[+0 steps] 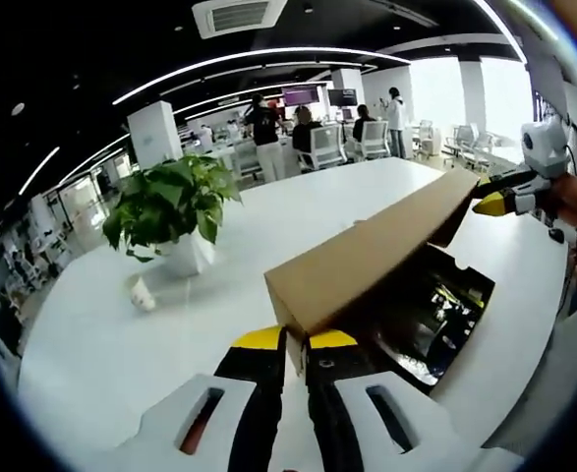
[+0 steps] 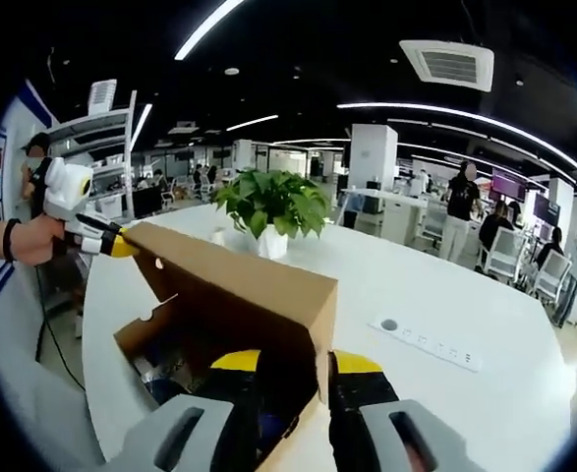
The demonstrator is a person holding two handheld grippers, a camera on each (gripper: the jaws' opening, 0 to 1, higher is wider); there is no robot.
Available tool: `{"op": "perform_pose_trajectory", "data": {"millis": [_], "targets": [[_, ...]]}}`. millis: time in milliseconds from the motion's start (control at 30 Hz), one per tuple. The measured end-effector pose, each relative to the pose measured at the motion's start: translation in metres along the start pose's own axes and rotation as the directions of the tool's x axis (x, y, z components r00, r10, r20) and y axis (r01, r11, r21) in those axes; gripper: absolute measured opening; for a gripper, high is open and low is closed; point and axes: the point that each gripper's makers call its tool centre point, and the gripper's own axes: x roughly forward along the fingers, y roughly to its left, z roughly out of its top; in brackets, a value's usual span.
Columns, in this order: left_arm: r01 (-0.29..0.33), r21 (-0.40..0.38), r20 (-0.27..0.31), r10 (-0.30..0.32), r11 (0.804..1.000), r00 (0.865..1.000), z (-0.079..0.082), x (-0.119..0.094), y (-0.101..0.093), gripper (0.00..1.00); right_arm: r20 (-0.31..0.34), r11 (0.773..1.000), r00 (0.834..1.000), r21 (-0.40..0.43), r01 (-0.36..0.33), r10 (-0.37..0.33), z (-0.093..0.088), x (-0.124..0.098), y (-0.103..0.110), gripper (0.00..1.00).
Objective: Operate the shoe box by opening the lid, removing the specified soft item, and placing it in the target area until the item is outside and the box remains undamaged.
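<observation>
Left gripper view has the big white table running out toward 12 o'clock, and the cardboard lid lifted over the shoe box at about 4 o'clock. Left gripper is pinched on the lid's near corner, and the right gripper is clamped on the other end. Lid looks light but creasable, so hold it by the edges. The soft item is somewhere in the dark interior; I can't make it out.

Raised lid blocks box mouth; table beside plant free.
</observation>
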Motion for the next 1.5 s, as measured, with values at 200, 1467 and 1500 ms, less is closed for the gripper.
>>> {"op": "perform_pose_trajectory", "data": {"millis": [200,1467,1500], "targets": [[0.002,-0.014,0.004,-0.002,1.000,1.000,0.004,0.004,0.004,0.04,-0.027,0.999,0.999,0.028,0.027,-0.026,-0.008,0.017,-0.010,0.09],[-0.006,-0.052,-0.111,0.000,0.999,0.994,-0.029,0.071,0.021,0.03,-0.058,0.990,0.997,0.126,0.061,-0.054,-0.016,0.069,-0.038,0.00],[-0.007,-0.051,-0.111,0.002,0.999,0.994,-0.029,0.074,0.023,0.03,-0.062,0.990,0.997,0.126,0.061,-0.053,-0.017,0.070,-0.038,0.00]]}}
